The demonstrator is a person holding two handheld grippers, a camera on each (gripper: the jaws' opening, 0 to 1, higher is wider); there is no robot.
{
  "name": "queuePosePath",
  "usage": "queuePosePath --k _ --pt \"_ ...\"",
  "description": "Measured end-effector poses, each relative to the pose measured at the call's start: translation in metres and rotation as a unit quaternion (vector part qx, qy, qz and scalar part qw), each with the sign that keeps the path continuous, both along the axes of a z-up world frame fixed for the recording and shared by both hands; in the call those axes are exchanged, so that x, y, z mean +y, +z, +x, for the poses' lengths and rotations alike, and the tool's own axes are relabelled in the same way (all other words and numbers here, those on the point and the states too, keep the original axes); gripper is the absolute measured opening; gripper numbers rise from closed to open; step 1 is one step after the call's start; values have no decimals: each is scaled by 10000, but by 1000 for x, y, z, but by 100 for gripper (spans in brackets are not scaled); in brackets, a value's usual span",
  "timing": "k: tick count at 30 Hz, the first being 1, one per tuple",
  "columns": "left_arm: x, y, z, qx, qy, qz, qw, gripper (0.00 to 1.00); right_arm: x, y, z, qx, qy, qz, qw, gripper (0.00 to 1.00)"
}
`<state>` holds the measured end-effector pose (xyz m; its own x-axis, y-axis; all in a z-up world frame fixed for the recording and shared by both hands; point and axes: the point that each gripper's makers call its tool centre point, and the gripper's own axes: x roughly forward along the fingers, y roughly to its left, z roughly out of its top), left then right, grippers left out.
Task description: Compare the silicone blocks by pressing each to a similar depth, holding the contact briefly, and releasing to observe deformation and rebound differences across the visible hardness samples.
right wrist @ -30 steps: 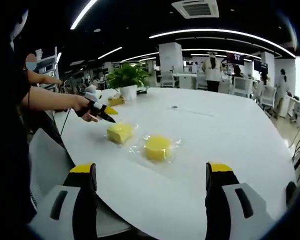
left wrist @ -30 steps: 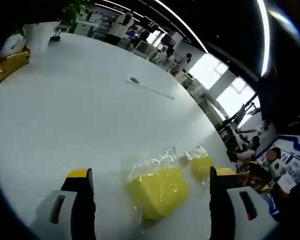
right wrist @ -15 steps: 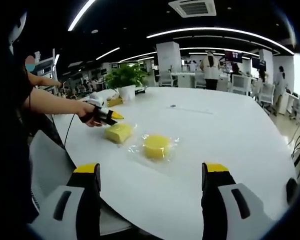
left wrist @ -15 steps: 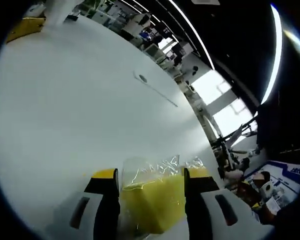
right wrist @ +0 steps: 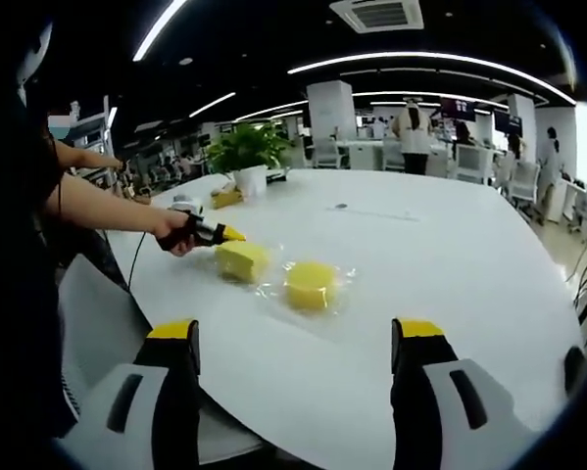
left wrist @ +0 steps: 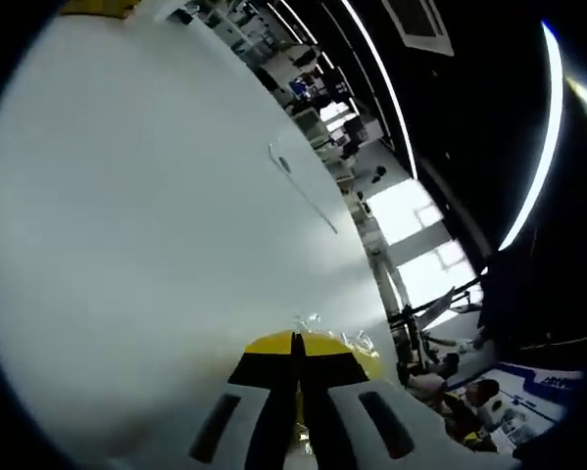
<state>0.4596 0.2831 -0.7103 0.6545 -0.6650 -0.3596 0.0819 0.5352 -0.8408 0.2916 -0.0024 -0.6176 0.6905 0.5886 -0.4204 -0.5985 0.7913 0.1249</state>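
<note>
In the left gripper view the left tool [left wrist: 295,345] rises from the bottom centre with its yellow-tipped jaws drawn together, only a thin dark seam between them and nothing seen between; a sliver of yellow and crinkled clear wrap [left wrist: 357,343] shows just behind the tips, against the white table [left wrist: 146,225] that fills the left and middle of the frame. In the right gripper view the right tool [right wrist: 295,338] stands at the bottom with jaws spread wide, holding nothing. Centre of that frame: two yellow silicone samples in clear wrap lie close side by side on the table, a square block [right wrist: 242,260] to the left and a round block [right wrist: 311,285] to the right. The left tool comes in from the left, held in a person's hand [right wrist: 175,231], its yellow tip at the left edge of the square block; actual contact cannot be told. A potted plant [right wrist: 246,155] stands at the table's far edge, upper left of centre, with people standing in the office beyond
</note>
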Motion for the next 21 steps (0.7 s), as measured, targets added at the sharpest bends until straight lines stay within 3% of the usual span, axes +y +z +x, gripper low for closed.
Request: queuePosePath --k 1,6,11,15,17,18,19,20,21 --pt "-3 4 -3 -139 -185 -6 9997 0 1 1 0 -8 5 17 10000 73" --pt "-1 12 -5 -528 -348 432 9971 0 0 0 0 -3 14 -16 10000 73" --pt "-6 48 -11 -1063 -533 395 9921 0 0 2 -2 -26 43 -69 10000 73" --pt "-8 71 -25 -1608 -933 803 9793 0 0 5 -4 -92 52 -45 9999 72" --pt "-10 85 -38 -1959 -1214 1133 9664 0 0 7 -6 -130 52 -60 9999 72" --pt "-11 88 -41 -2038 -1283 1201 9631 0 1 7 -7 -149 52 -62 9999 72" --pt "-12 97 -50 -2307 -1507 1481 9498 0 1 8 -8 -160 58 -59 9998 72" --pt "-13 99 -51 -2339 -1502 1536 9482 0 2 8 -9 -167 77 -56 9998 72" --pt "-13 104 -58 -2470 -1666 1738 9386 0 2 8 -10 -167 94 -66 9998 71"
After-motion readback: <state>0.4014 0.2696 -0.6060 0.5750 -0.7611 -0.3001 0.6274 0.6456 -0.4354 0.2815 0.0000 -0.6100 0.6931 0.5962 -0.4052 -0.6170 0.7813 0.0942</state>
